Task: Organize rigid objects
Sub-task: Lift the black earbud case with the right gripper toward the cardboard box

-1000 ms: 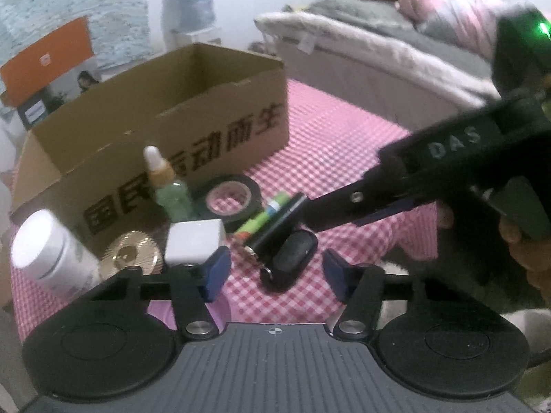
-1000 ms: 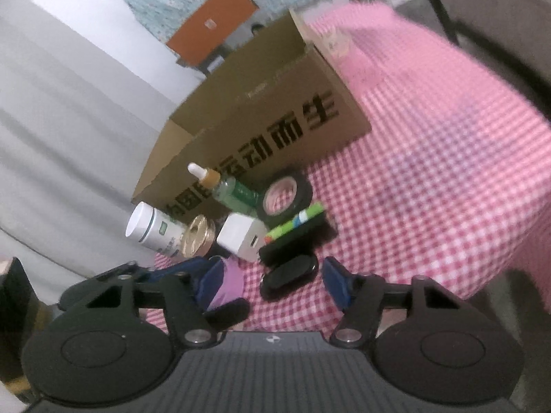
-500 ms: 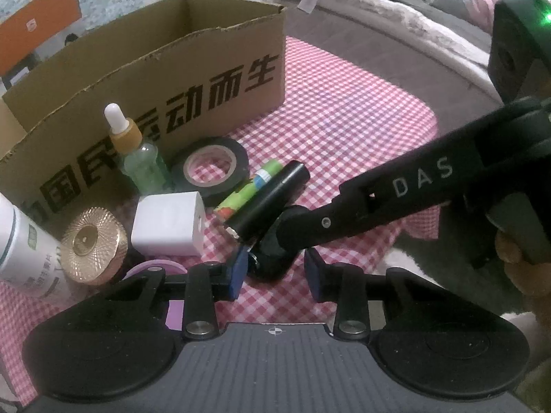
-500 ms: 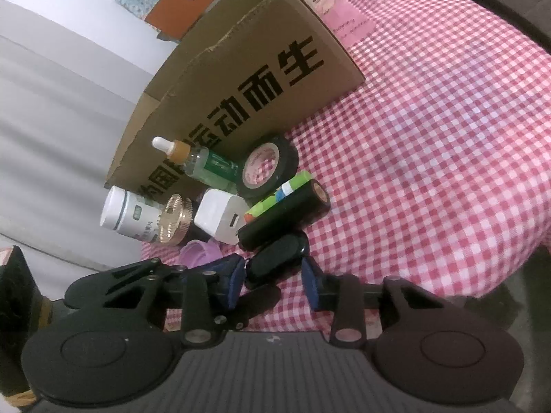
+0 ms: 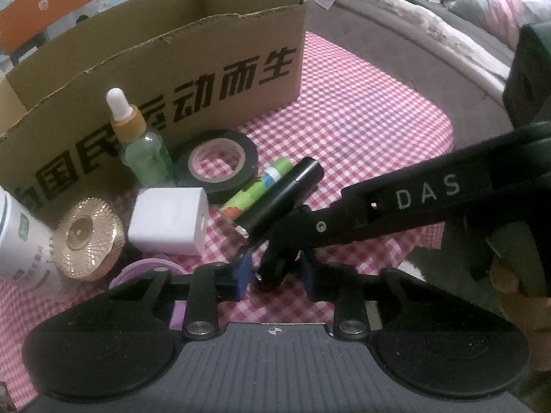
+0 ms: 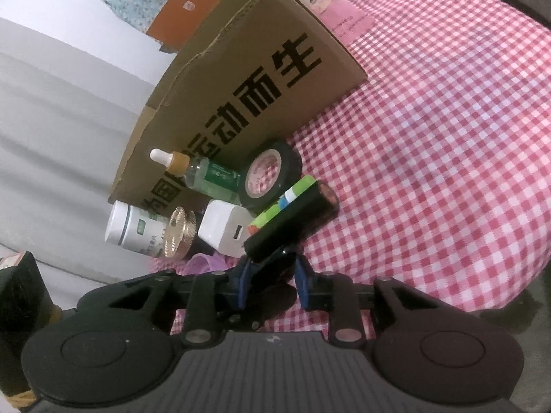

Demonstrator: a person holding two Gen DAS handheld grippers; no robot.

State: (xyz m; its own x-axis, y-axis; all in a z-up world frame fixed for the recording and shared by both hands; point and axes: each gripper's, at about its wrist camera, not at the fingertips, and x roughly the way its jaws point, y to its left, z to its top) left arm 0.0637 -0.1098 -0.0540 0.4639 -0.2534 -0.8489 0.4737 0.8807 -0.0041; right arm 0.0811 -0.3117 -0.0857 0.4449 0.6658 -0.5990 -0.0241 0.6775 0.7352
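1. Two grippers meet on one thing: the black oval piece point(image 6: 275, 264) at the near edge of the clutter on the checked cloth point(image 5: 361, 130) over the tabletop.
2. A second ago both pairs of fingers stood wide above the piece. They have just been closing, and both now sit low around it.
3. The right gripper point(image 6: 272, 275) has its blue pads against the two sides of the piece, so I judge it clenched on it.
4. The left gripper point(image 5: 273, 272) has narrowed around the same spot. The right gripper's tips and the piece both sit between its fingers, and I cannot tell whether its pads press on anything.
5. The piece has not left the cloth. The black tube point(image 5: 286, 196) rests with its near end on or just over it, and a green tube point(image 5: 258, 189) lies beside that on the far side.
6. Further left and far stand the tape roll point(image 5: 220, 193), white charger point(image 5: 168, 220), dropper bottle point(image 5: 144, 155), gold lid point(image 5: 86, 237), white jar point(image 5: 20, 241) and purple lid point(image 5: 144, 268). All are outside the cardboard box point(image 5: 206, 62).
7. For the task, the grasp looks made and the lift into the box has not begun. The likely risks are the black tube rolling as the piece comes out and the two grippers fouling each other.
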